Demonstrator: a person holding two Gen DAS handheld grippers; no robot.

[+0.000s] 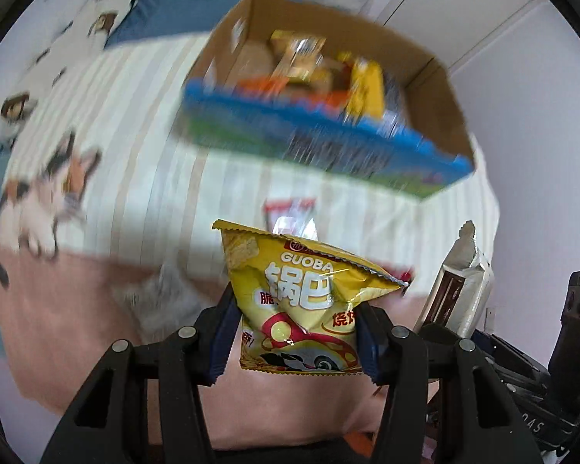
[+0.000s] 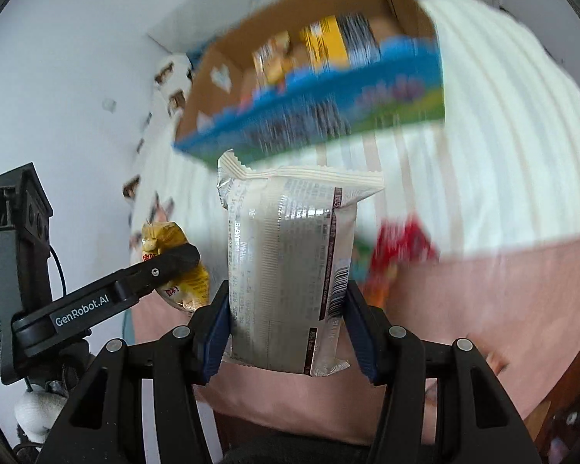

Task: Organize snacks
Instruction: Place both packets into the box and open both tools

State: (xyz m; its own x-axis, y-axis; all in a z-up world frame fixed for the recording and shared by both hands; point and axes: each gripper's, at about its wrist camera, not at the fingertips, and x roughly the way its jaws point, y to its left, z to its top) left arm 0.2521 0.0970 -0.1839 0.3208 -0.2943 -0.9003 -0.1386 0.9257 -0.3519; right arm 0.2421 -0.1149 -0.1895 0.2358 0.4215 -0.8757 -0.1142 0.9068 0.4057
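The yellow GUOBA snack bag (image 1: 301, 301) stands upright between the blue pads of the left gripper (image 1: 294, 336), which pinch it at both sides above the bedding. The silver-white snack packet (image 2: 290, 270) is clamped the same way in the right gripper (image 2: 286, 332), its printed back and barcode facing the camera and its crimped top edge uppermost. Beyond both sits the cardboard box (image 1: 437, 89), open at the top with a blue and green printed front, resting on a cream striped cover (image 1: 135, 147); inside it are yellow, orange and dark packs, too blurred to name.

The left wrist view alone shows the bag's front with its cartoon car, a cat-print pillow (image 1: 50, 178), white cupboard doors (image 1: 464, 4) behind the box, and the silver packet edge-on at the right (image 1: 460, 286). The right wrist view alone shows the packet's text side, the left gripper from the side with the yellow bag crumpled in it (image 2: 174, 266), and a red packet (image 2: 402, 247) lying on the bedding near a pink sheet (image 2: 483, 301).

A clear wrapper with a red edge (image 1: 290, 212) lies behind the yellow bag, half hidden. Everything but the grippers and their packets is smeared by motion, and the box print cannot be read
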